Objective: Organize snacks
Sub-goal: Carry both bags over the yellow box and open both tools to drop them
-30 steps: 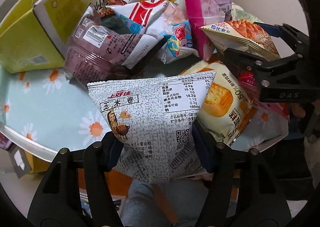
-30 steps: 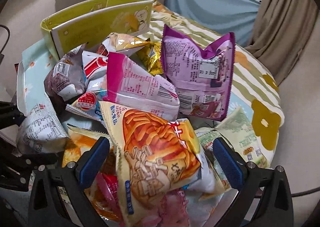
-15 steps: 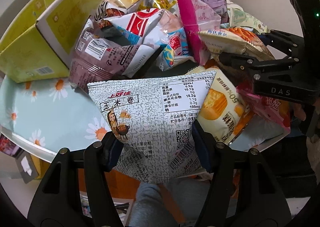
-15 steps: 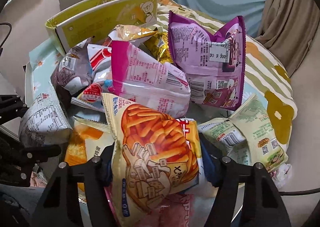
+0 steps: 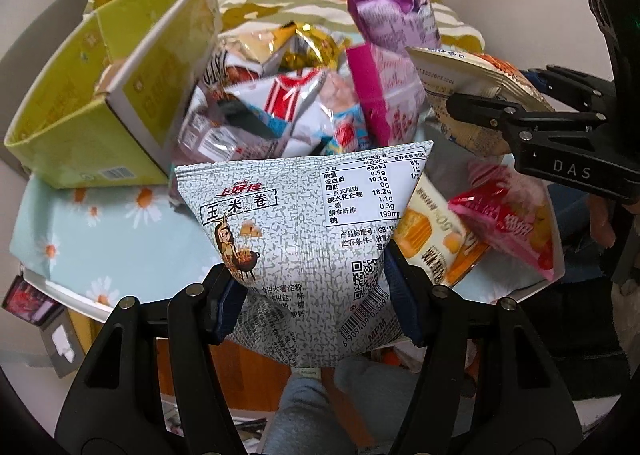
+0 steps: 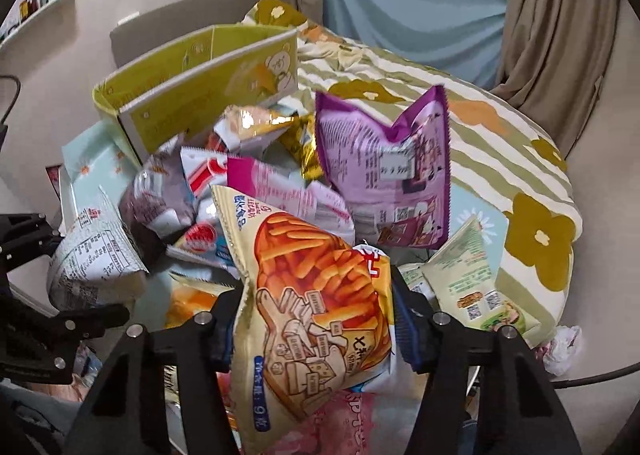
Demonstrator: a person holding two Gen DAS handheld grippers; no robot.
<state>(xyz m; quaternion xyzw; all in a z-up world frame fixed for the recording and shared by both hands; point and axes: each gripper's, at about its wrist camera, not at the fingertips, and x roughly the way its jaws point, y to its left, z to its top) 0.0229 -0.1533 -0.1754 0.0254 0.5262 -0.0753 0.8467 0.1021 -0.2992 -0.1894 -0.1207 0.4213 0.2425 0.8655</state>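
Observation:
My left gripper (image 5: 316,295) is shut on a grey-white corn-roll bag (image 5: 304,215), held upright above the table's near edge. My right gripper (image 6: 316,319) has its jaws closing on a yellow bag of orange stick snacks (image 6: 312,275), and the blue pads press into both its sides. In the left wrist view that yellow bag (image 5: 460,71) hangs raised at the right, over the pile. In the right wrist view the grey bag (image 6: 92,259) shows at the far left. An open yellow-green carton (image 5: 80,135) lies on its side at the back left.
Several loose snack bags are heaped mid-table: a purple bag (image 6: 384,175), a pink bag (image 5: 380,95), a green bag (image 6: 472,283) and a red-pink bag (image 5: 504,223). A daisy-print cloth (image 5: 100,239) covers the near left, and a striped flower cloth (image 6: 520,175) the right.
The right jaws went from wide open around the yellow bag to pinching it, and raised it. The left gripper rose with the grey bag, so the table looks lower.

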